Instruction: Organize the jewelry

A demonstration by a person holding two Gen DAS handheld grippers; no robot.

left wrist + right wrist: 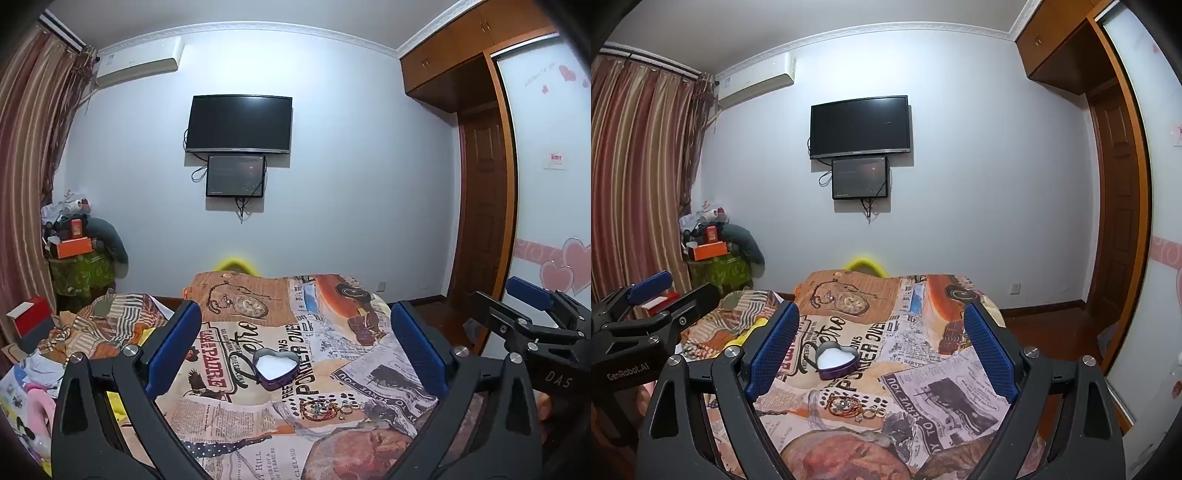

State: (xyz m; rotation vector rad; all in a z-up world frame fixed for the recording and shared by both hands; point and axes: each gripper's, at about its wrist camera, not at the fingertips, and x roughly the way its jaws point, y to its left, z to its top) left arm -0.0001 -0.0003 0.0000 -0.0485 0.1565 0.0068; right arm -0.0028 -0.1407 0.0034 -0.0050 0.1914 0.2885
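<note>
A purple heart-shaped box (276, 370) with a white lining stands open on the printed bedspread (236, 406); it also shows in the right wrist view (837, 362). A small heap of jewelry (327, 405), bracelets and rings, lies just in front of it, also seen in the right wrist view (855, 407). My left gripper (295, 350) is open and empty, held above the bed short of the box. My right gripper (882, 347) is open and empty too; it shows at the right of the left wrist view (532, 314). The left gripper shows at the left of the right wrist view (650, 295).
Crumpled striped bedding (99, 325) and clothes lie at the bed's left. A cluttered stand with an orange box (74, 247) is by the curtain. A TV (240, 123) hangs on the far wall. A wardrobe (546, 184) and door are at the right.
</note>
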